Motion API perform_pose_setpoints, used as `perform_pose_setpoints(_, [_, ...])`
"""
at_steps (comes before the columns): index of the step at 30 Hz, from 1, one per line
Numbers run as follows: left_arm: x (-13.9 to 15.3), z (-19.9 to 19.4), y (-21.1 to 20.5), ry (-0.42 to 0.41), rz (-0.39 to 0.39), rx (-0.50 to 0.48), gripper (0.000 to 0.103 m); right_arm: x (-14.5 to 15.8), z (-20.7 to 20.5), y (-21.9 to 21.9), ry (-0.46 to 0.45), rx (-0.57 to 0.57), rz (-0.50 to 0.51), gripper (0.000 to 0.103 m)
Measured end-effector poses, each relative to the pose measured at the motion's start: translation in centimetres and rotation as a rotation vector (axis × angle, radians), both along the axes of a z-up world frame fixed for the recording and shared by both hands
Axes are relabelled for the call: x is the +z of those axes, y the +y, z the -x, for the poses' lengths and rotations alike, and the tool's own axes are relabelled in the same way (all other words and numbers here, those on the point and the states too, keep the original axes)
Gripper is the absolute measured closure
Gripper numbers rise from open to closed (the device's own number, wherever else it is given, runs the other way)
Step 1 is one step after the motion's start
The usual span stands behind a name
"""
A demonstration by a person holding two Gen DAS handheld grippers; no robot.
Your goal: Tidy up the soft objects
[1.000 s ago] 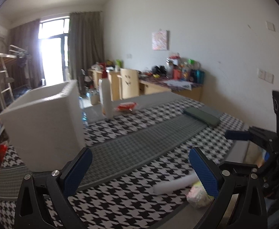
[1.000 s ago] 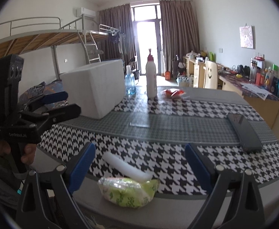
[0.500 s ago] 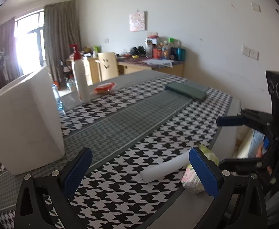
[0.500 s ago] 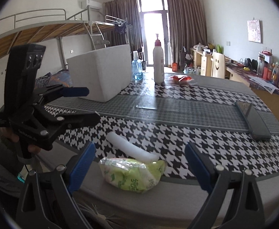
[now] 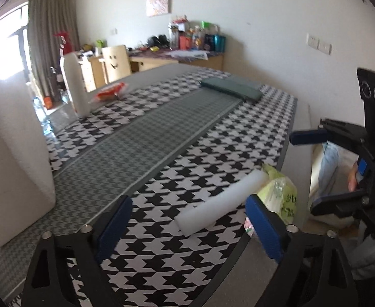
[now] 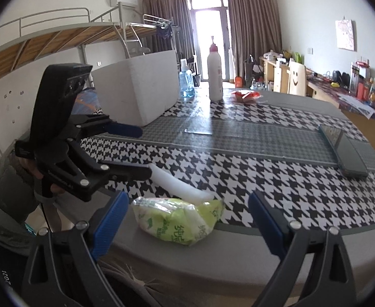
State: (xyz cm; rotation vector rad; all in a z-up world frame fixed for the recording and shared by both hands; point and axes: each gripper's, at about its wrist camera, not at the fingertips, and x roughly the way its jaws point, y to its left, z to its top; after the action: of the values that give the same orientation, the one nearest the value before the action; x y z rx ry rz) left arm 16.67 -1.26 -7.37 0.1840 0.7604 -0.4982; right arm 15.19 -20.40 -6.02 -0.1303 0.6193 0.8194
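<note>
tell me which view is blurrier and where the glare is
Left wrist view is softer: motion blur smears the white bottle and tablecloth, window blown out at left. Right wrist view is sharper; balcony door glares, reflecting on the table.

Daylight floods from the balcony door [image 6: 209, 38], blown out white. My left view looks motion-blurred, perhaps slightly; fisheye edges bend and darken.

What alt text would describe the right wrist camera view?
Open blue-padded right tongs frame a soft green plastic tissue pack at the houndstooth table's edge. The open left tongs reach toward a white foam roll behind it.
</note>
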Motion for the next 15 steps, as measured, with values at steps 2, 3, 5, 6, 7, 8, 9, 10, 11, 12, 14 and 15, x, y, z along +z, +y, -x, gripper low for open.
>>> perform_pose_setpoints(2, [-0.2, -0.1, -0.4, 0.003, -0.021, -0.032, 0.018, -0.2, 0.0, -0.2, 0.009, 0.000, 0.001, 0.006])
perform_pose_setpoints(3, [-0.4, -0.1, -0.5, 0.004, -0.032, -0.048, 0.020, -0.2, 0.0, -0.2, 0.010, 0.002, 0.000, 0.006])
perform_pose_setpoints(5, [-0.8, -0.3, -0.8, 0.012, -0.059, -0.071, 0.022, -0.3, -0.1, -0.4, 0.017, 0.001, -0.002, 0.006])
perform_pose_setpoints(6, [-0.9, -0.3, -0.9, 0.013, -0.068, -0.076, 0.025, -0.4, -0.1, -0.3, 0.020, -0.001, -0.002, 0.006])
perform_pose_setpoints(7, [-1.1, -0.4, -1.0, 0.015, -0.074, -0.079, 0.026, -0.4, -0.1, -0.4, 0.023, -0.004, -0.001, 0.006])
perform_pose_setpoints(8, [-1.3, -0.6, -1.0, 0.026, -0.079, -0.088, 0.030, -0.4, -0.1, -0.4, 0.026, -0.007, -0.002, 0.006])
perform_pose_setpoints(9, [-1.6, -0.8, -1.0, 0.046, -0.080, -0.096, 0.033, -0.4, -0.1, -0.4, 0.027, -0.008, -0.003, 0.006])
perform_pose_setpoints(10, [-1.8, -1.0, -1.1, 0.061, -0.081, -0.103, 0.035, -0.4, -0.1, -0.5, 0.029, -0.009, -0.005, 0.006])
perform_pose_setpoints(11, [-2.1, -1.1, -1.2, 0.074, -0.085, -0.109, 0.038, -0.4, -0.1, -0.5, 0.030, -0.010, -0.005, 0.006])
perform_pose_setpoints(12, [-2.2, -1.2, -1.2, 0.086, -0.084, -0.116, 0.040, -0.4, -0.1, -0.5, 0.031, -0.012, -0.005, 0.006])
perform_pose_setpoints(14, [-2.1, -1.2, -1.3, 0.087, -0.077, -0.131, 0.043, -0.4, -0.1, -0.4, 0.034, -0.015, -0.003, 0.006])
perform_pose_setpoints(15, [-2.1, -1.2, -1.5, 0.086, -0.082, -0.139, 0.043, -0.5, -0.1, -0.4, 0.036, -0.016, -0.004, 0.006])
